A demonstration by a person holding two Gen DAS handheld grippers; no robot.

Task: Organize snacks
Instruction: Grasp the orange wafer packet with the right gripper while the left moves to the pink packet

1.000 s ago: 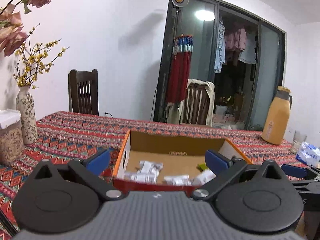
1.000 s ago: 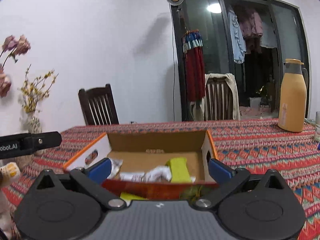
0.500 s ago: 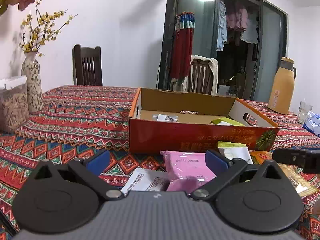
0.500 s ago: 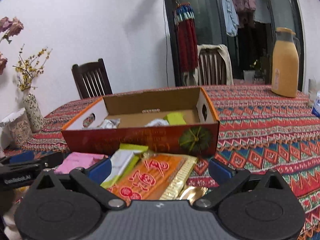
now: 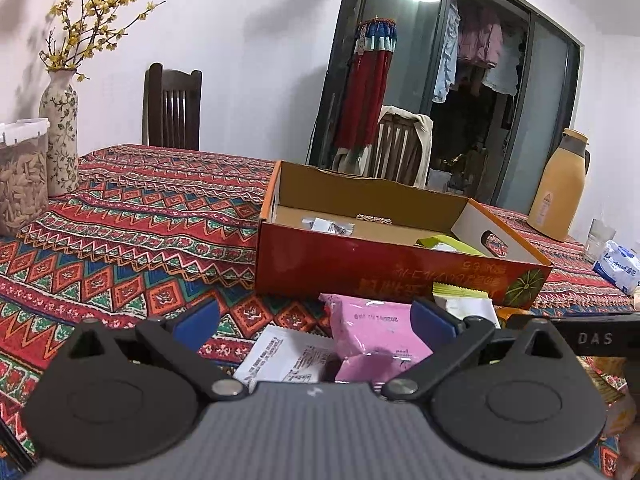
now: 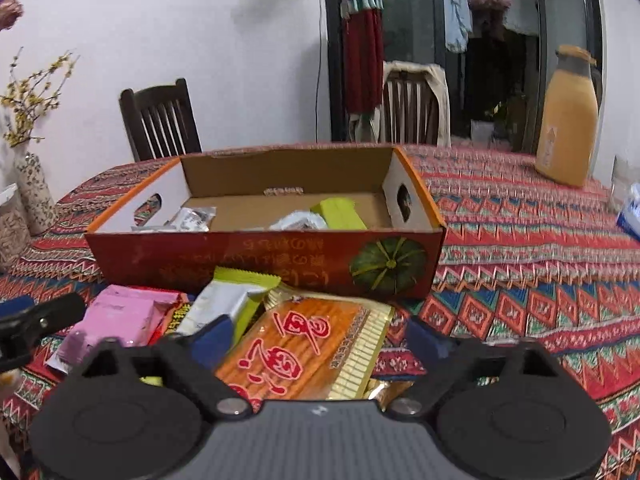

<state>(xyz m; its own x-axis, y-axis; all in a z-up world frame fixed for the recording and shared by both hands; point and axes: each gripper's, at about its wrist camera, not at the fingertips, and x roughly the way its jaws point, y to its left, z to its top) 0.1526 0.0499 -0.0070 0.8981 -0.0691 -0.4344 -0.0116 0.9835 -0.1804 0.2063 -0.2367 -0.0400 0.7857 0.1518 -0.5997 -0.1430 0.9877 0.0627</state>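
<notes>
- Lying on the patterned bench (image 6: 520,264), just in front of the red cardboard box (image 6: 264,256), is a loose heap of snack packets.
- Left tongs (image 5: 316,316) are spread wide and empty, hovering low over the pink packet (image 5: 372,324) and the white packet (image 5: 288,356) beside it.
- Right tongs (image 6: 320,336) are also spread wide, holding nothing, with the large orange packet (image 6: 304,348) lying between the two blue fingers (image 6: 212,338).
- A silver packet with a lime-green edge (image 6: 228,300) leans against the box's front wall, touching the orange packet's left side; the pink packet (image 6: 120,316) lies further left.
- Inside the box, a green bar (image 6: 340,212) sits near the right end wall, a crumpled silver wrapper (image 6: 298,220) just beside it, and another silver wrapper (image 6: 192,218) toward the left end.
- Left wrist view shows a floral vase (image 5: 60,136) with yellow sprigs and a clear jar of pale snacks (image 5: 20,180) at the far left of the bench.
- An orange thermos (image 6: 568,120) stands well apart at the right rear, with a blue-and-white tissue pack (image 5: 618,266) near the right edge.
- Two dark wooden chairs (image 6: 160,120) stand behind the bench.
</notes>
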